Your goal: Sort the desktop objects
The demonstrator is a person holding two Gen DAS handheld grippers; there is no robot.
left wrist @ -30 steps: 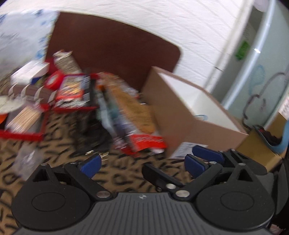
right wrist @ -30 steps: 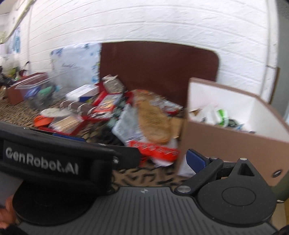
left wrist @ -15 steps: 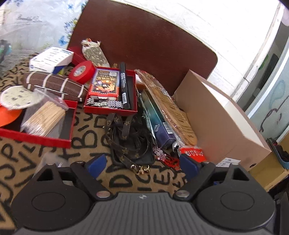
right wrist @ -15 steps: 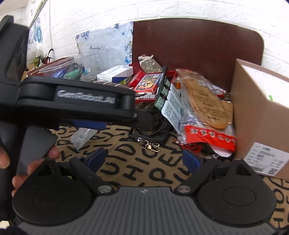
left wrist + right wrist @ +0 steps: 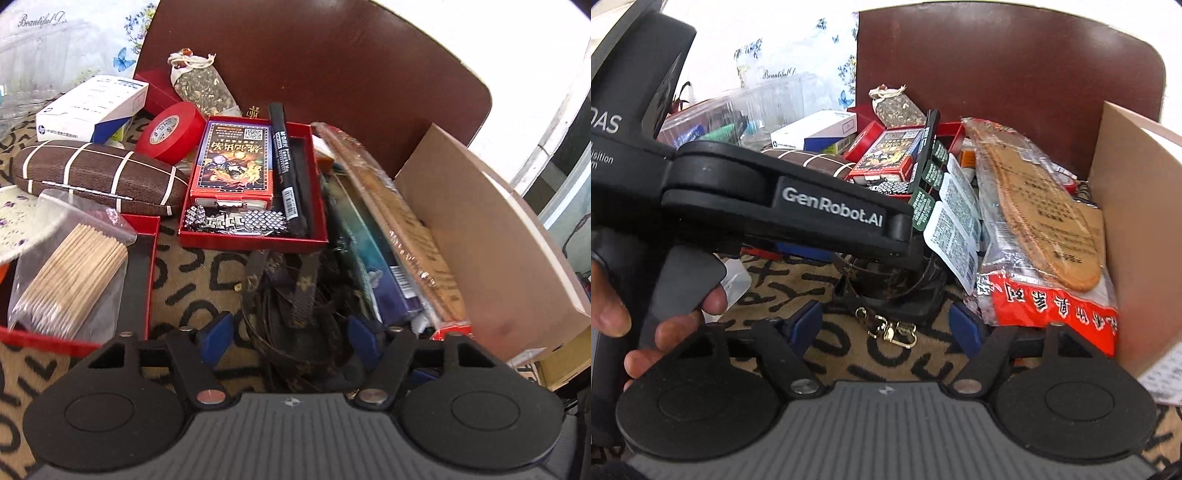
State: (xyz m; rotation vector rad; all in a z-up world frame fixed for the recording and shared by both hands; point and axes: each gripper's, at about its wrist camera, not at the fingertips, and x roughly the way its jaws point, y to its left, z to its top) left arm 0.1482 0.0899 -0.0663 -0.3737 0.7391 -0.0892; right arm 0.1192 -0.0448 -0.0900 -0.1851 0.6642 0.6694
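Strap bundle (image 5: 295,314) lies btwn spread fingers of left gripper (image 5: 290,338). Right gripper (image 5: 888,326) also spread, empty, near gold clasp (image 5: 892,330).

Two low, close wrist views toward the chair back (image 5: 332,74), sharing the dark strap bundle (image 5: 295,314).

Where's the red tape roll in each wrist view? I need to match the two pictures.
Left wrist view: the red tape roll is upper left, behind the brown striped case and left of the red tray's card box.
Right wrist view: only a sliver of the roll shows, centre, just above the left gripper's arm and left of the card box.
Shared landmark: the card box.
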